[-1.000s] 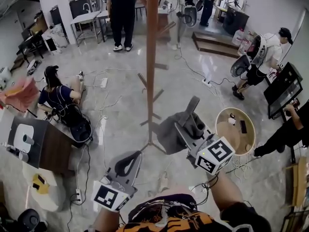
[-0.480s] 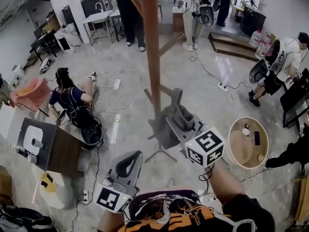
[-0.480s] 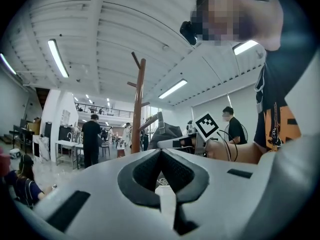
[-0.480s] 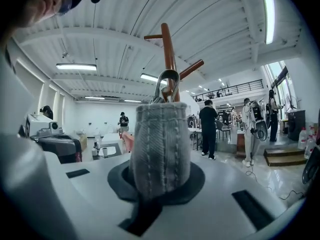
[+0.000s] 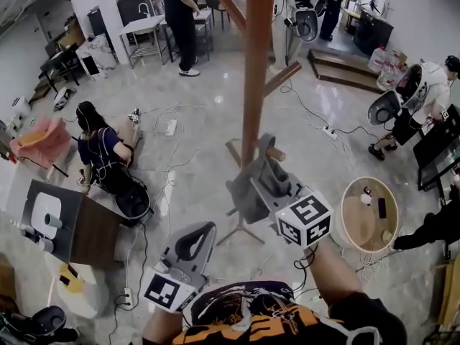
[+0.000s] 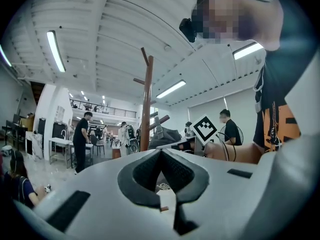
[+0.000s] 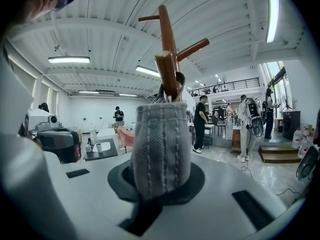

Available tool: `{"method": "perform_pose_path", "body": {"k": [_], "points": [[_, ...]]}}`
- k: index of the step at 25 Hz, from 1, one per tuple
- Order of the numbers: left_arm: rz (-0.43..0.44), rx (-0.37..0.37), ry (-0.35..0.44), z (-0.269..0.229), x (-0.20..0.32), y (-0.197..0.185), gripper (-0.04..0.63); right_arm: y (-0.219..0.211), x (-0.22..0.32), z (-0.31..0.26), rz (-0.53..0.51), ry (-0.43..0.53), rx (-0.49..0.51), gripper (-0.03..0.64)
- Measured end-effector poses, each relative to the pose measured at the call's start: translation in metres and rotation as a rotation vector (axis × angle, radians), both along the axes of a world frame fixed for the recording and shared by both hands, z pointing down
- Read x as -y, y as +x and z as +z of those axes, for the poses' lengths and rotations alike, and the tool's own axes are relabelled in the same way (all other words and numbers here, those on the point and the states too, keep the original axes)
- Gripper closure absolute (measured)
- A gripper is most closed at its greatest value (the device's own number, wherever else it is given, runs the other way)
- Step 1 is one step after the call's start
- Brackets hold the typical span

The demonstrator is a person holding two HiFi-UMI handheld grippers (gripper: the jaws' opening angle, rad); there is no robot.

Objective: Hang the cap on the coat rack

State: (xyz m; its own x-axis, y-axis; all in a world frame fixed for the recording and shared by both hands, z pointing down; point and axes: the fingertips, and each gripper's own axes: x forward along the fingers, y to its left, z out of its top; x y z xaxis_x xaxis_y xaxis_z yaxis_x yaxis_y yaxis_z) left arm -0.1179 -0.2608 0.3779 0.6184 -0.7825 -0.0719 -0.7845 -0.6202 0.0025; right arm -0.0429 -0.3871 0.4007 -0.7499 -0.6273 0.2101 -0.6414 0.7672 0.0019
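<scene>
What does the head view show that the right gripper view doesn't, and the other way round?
Head view only: the round table and the feet of the coat rack on the floor. Right gripper view only: ceiling lights and the cap's stitching up close. Both: the grey cap pinched in the right gripper, close to the rack's pole.

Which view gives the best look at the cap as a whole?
The head view: the grey cap shows nearly whole, hanging from the right gripper by the coat rack. The right gripper view shows only a pinched fabric fold close up; the left gripper view shows it small and distant.
</scene>
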Motion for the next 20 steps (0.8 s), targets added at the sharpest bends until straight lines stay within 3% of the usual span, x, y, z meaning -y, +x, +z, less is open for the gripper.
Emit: {"method": "perform_pose_path", "body": {"k": [14, 16, 20], "points": [[0.030, -0.007, -0.030, 0.005, 0.008, 0.000, 0.574, -0.018, 0.023, 0.033, 0.008, -0.048, -0.025, 0.556], [0.031, -0.027, -0.033, 0.001, 0.009, 0.005, 0.574, -0.017, 0.023, 0.032, -0.003, -0.026, -0.017, 0.531], [0.030, -0.025, -0.031, 0.002, 0.008, 0.009, 0.574, -0.010, 0.016, 0.030, -0.021, 0.021, 0.006, 0.386]]}}
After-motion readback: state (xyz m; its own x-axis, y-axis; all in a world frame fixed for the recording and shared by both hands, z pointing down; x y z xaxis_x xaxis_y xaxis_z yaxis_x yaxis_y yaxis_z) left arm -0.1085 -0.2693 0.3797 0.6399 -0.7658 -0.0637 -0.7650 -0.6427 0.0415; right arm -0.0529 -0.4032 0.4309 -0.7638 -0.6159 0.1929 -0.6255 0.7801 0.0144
